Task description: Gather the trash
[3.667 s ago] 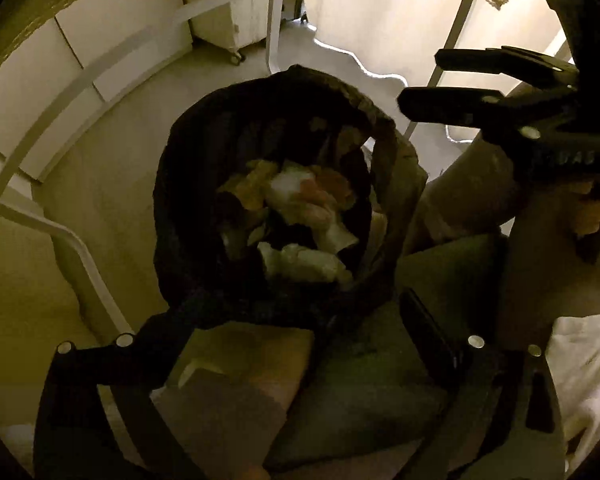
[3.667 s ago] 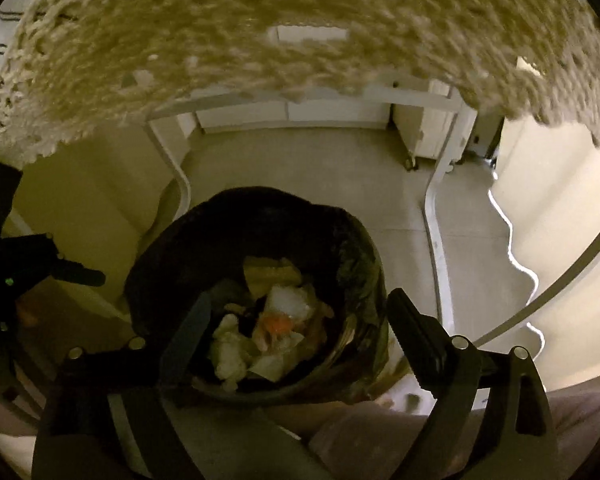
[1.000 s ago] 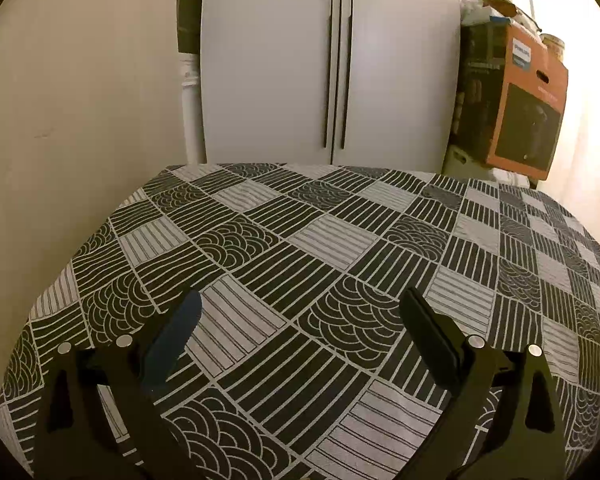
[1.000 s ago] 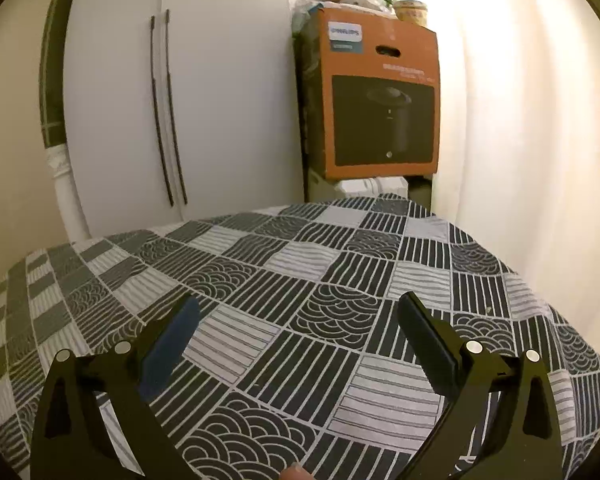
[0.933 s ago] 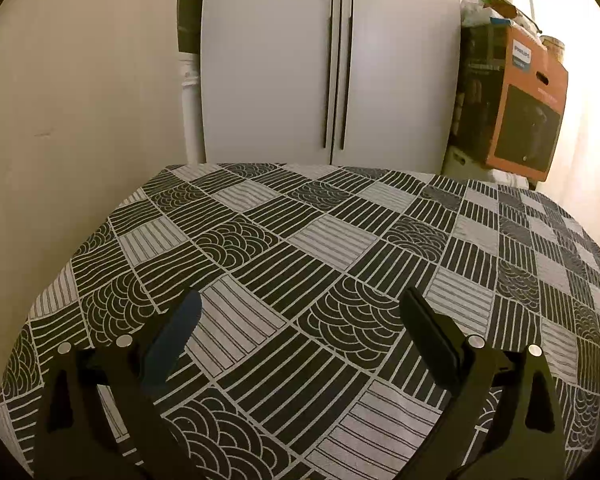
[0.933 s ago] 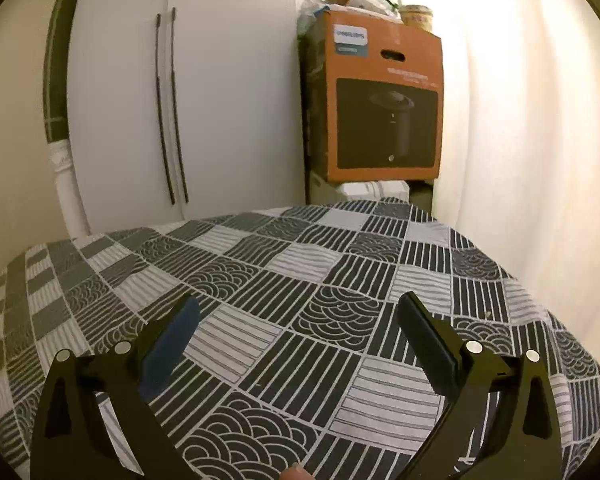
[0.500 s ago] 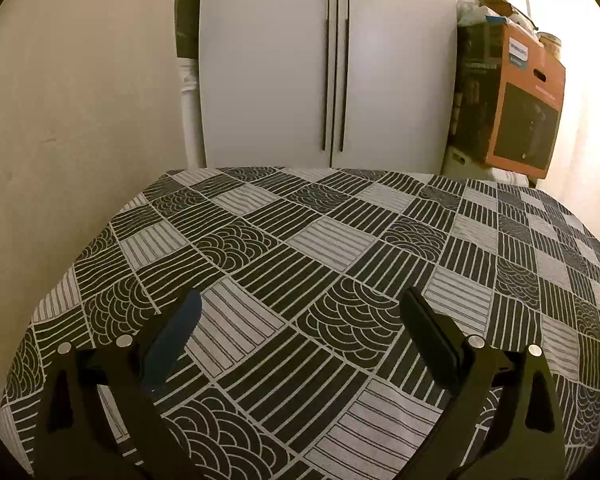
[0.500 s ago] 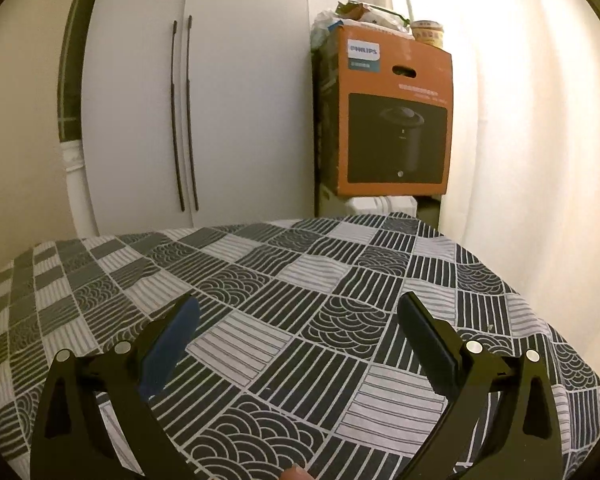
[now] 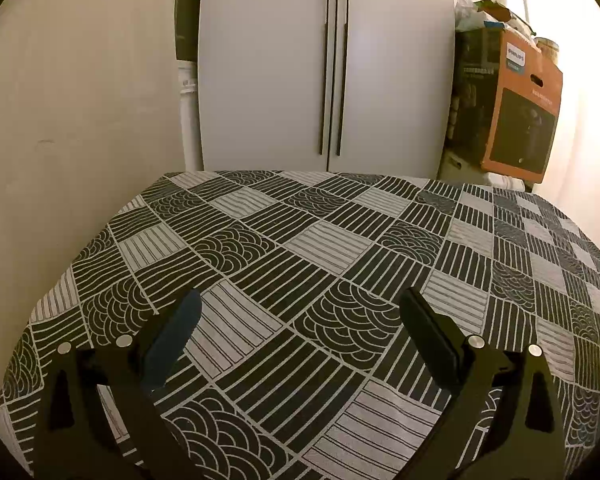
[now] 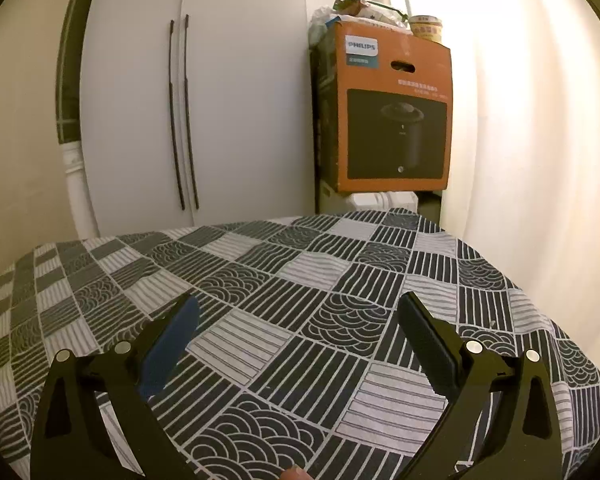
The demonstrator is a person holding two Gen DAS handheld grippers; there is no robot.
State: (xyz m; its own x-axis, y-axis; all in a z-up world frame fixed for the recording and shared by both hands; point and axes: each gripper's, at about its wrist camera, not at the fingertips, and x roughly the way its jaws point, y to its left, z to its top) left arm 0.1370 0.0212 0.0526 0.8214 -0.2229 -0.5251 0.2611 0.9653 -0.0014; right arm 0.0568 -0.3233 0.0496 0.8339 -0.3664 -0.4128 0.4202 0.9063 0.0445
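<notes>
Left gripper [image 9: 300,312] with fingers spread wide and empty, right gripper [image 10: 298,314] likewise, both above a tablecloth [image 9: 340,248] of black-and-white patchwork squares, white cupboard [image 9: 328,60] behind, orange box [image 10: 396,112] in the corner, no trash in sight.

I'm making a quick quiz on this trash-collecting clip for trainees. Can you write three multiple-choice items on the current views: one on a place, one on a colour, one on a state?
1. Where does the Philips box stand?
A. On the tablecloth
B. Beyond the table, between the white cabinet and the curtain
C. Between the left gripper's fingers

2. What colour is the box's front around its dark picture panel?
A. Orange
B. Green
C. Blue

3. How are the left gripper and right gripper?
A. Both shut on trash
B. One holds a cup
C. Both open and empty above the tablecloth

Key: 1 B, it stands behind the table's far edge; 2 A, orange shows plainly; 3 C, only patterned cloth shows between the spread fingers.
</notes>
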